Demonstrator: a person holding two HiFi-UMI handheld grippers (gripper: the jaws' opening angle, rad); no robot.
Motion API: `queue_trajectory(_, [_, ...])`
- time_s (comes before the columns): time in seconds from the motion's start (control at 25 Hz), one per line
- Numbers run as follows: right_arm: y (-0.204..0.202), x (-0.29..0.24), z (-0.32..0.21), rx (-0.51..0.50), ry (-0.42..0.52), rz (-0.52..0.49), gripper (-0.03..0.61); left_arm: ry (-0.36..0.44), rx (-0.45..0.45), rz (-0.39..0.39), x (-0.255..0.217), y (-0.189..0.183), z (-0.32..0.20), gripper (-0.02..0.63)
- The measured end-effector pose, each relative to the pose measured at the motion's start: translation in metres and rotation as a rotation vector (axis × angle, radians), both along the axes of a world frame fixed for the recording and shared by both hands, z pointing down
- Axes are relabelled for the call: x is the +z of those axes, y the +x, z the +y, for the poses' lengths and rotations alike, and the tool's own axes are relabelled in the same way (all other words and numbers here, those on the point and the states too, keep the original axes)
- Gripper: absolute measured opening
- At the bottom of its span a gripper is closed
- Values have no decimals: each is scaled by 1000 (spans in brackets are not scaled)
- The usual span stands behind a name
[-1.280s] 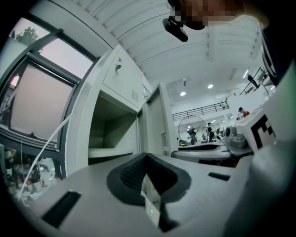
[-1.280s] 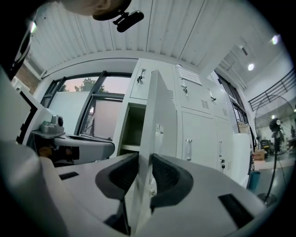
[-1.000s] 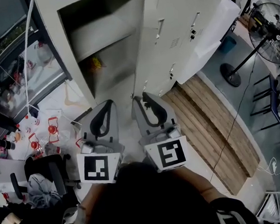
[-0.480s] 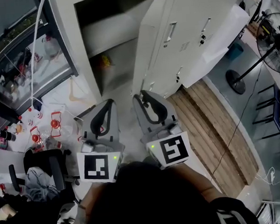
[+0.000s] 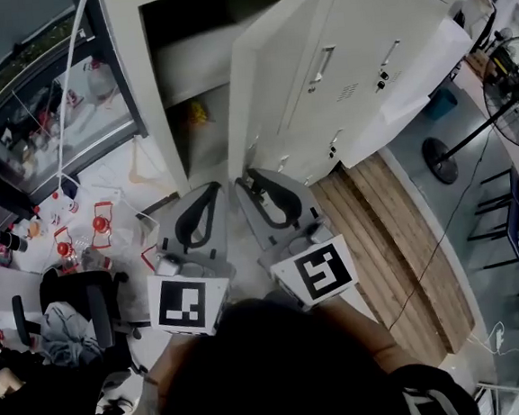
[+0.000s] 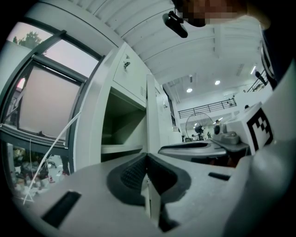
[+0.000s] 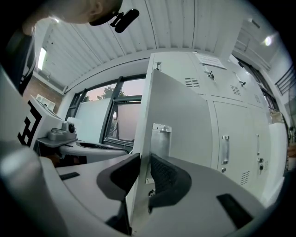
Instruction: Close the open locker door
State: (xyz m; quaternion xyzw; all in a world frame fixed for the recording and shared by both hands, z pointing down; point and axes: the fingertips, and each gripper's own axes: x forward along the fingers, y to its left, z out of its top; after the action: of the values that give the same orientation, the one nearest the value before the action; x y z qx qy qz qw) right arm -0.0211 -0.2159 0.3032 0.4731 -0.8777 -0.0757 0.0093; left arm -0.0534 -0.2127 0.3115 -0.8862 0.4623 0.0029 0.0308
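The locker door (image 5: pixel 270 75) stood half open, its tall free edge running straight up between the right gripper (image 5: pixel 250 181) fingers, which had just been closing and looked clamped on it. The open compartment (image 5: pixel 189 68) lay to the left, so the swing goes that way. The left gripper (image 5: pixel 211 191), fingers closed on nothing, hung just beside it in front of the opening, so it might get in the way.

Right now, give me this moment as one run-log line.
stage: closing door | right tool: jaws just closing on door edge | left tool: shut, empty | door: partly open
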Motion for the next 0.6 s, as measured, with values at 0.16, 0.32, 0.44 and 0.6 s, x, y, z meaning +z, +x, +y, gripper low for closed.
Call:
queue_trajectory(0.16, [-5,-1,-3,-68,-4,8,81,-6,-9,-1,1,7,-5,2])
queue_trajectory(0.32, [-8,-1,-7,-135,-14,2,78,-10,-44,6,1,7,-12,2])
queue_trajectory(0.44, [-11,-2,-8,-180,-16,2,77,-14,-69,9,1,5,-17,2])
queue_trajectory(0.6, [-12,-1,-13,-259,-30,-28,68,-14,-101,18,1,1,-22,2])
